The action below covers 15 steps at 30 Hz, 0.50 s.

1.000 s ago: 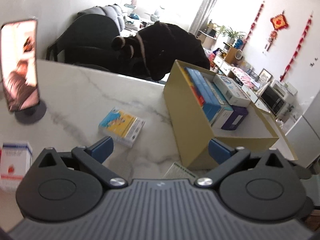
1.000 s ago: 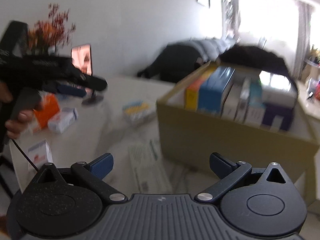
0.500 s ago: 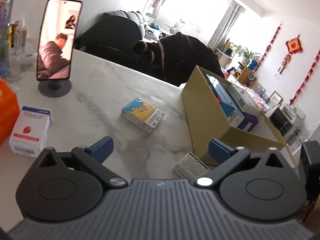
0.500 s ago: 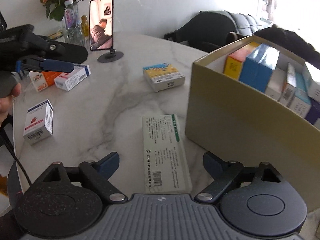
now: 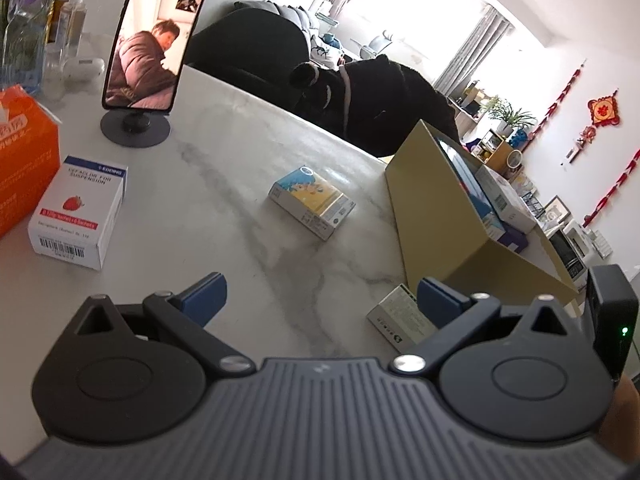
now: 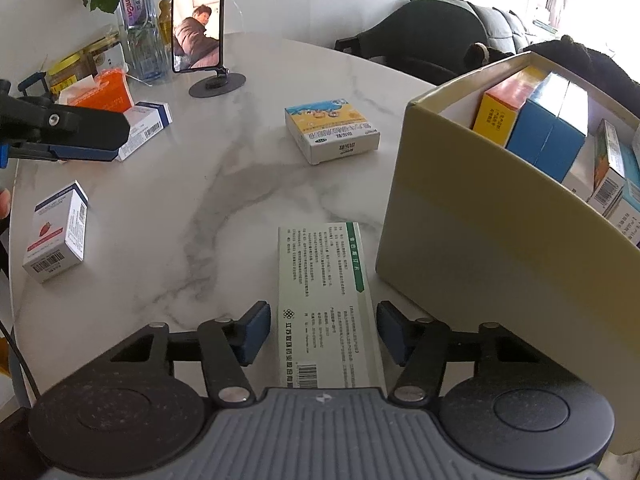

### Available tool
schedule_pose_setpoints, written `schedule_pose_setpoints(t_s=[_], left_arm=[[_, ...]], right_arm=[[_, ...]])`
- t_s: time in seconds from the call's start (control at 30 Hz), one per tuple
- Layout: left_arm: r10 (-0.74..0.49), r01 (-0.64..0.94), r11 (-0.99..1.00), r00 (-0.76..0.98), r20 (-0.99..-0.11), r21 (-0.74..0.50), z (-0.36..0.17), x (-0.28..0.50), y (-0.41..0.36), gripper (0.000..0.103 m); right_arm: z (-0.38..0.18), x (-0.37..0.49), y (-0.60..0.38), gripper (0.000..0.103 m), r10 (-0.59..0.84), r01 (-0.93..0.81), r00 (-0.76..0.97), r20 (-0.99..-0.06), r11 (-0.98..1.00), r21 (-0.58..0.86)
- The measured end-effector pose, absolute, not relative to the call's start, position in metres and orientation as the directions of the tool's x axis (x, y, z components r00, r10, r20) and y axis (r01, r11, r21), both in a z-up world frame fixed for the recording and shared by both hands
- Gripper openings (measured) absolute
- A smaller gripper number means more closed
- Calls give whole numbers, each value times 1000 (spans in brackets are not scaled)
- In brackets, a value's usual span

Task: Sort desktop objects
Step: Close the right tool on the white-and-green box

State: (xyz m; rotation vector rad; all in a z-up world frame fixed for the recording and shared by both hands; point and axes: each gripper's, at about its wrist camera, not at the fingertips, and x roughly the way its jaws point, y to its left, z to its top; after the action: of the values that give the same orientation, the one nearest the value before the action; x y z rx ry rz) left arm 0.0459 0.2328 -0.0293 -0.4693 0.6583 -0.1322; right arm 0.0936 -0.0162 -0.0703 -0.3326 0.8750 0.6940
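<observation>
My right gripper (image 6: 323, 330) points down at the marble table (image 6: 224, 184) and straddles a flat white box with a green stripe (image 6: 328, 300). Its jaws are closing, with a thin gap still showing at the left pad. That box also shows beside the cardboard box in the left wrist view (image 5: 394, 318). My left gripper (image 5: 322, 298) hangs open over bare marble with nothing between its fingers. A yellow-and-blue box (image 6: 332, 130) (image 5: 312, 202) lies mid-table. A white strawberry box (image 5: 78, 210) (image 6: 56, 232) lies at the left.
An open cardboard box (image 6: 480, 240) (image 5: 436, 208) with several packs standing inside fills the right side. A phone on a round stand (image 6: 198, 16), an orange carton (image 6: 104, 92), a white-and-blue pack (image 6: 146, 126), a water bottle (image 6: 138, 20) and flowers crowd the far left.
The right gripper has come down over the white-and-green box and its jaws have narrowed around it. The left gripper's view swung left, bringing the strawberry box and phone closer.
</observation>
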Motion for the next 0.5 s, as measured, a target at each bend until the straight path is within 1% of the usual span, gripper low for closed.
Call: schedule_pose_setpoints(t_s=[0.13,0.2,0.5], left_arm=[[-268,-30,884,784,-559,-467,-31,46,235,103],[-269,-33,883,783,-561,-468,-32,46,236,103],[-269,-37,882,780,-566,-471,-31,45,238,103]], right_arm=[[-72,95,-15,58,416,-679,439,-796,734,8],[-72,95,-14,55,417,-681,439,-796,732,8],[-70,94,-12,53,429,-694,435,-792,720,8]])
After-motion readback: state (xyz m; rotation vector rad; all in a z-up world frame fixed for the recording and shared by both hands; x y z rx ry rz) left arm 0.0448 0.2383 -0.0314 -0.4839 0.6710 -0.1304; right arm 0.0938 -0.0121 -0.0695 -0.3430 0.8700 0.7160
